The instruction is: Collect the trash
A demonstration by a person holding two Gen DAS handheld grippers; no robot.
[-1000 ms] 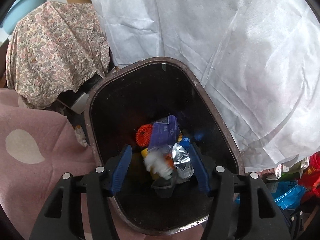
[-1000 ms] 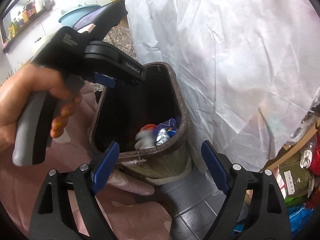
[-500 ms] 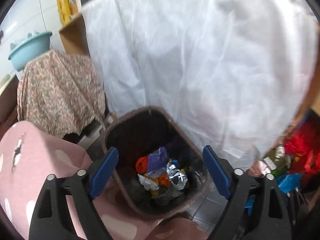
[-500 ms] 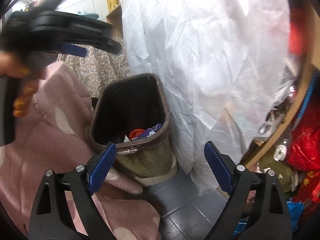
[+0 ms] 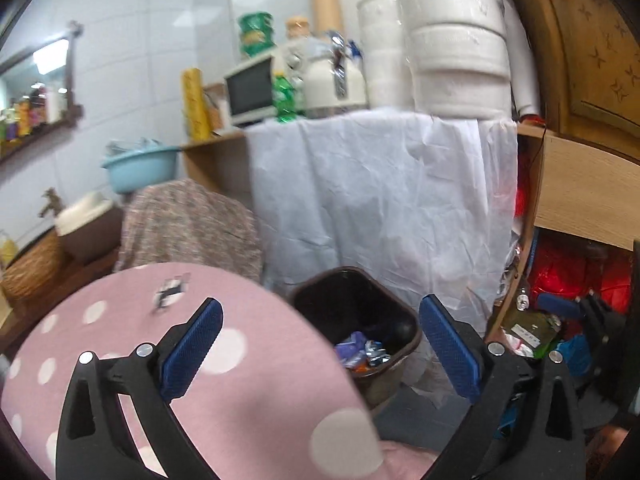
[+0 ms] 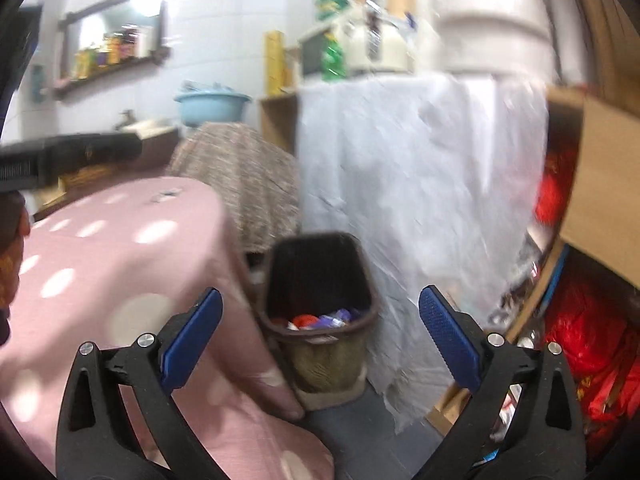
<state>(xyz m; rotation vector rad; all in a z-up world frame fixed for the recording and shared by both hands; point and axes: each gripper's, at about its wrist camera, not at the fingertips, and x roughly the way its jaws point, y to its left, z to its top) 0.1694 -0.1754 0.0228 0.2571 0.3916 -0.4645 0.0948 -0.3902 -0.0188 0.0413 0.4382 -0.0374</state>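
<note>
A dark brown trash bin (image 5: 394, 322) stands on the floor beside the table, with several pieces of trash (image 5: 362, 354) in it: purple, silver and orange wrappers. It also shows in the right wrist view (image 6: 320, 344), with its trash (image 6: 320, 320) inside. My left gripper (image 5: 320, 350) is open and empty, high above and back from the bin. My right gripper (image 6: 320, 342) is open and empty, also back from the bin. The left gripper's body (image 6: 68, 152) shows at the left edge of the right wrist view.
A table with a pink polka-dot cloth (image 5: 132, 344) is at the left. A white sheet (image 5: 384, 208) hangs behind the bin. A floral-covered object (image 5: 188, 228), a blue basin (image 5: 140, 168), and shelves with red bags (image 5: 568, 276) stand around.
Both grippers have risen and pulled back from the bin, so it looks smaller and lower. The trash lies in the bin. Both stay open.
</note>
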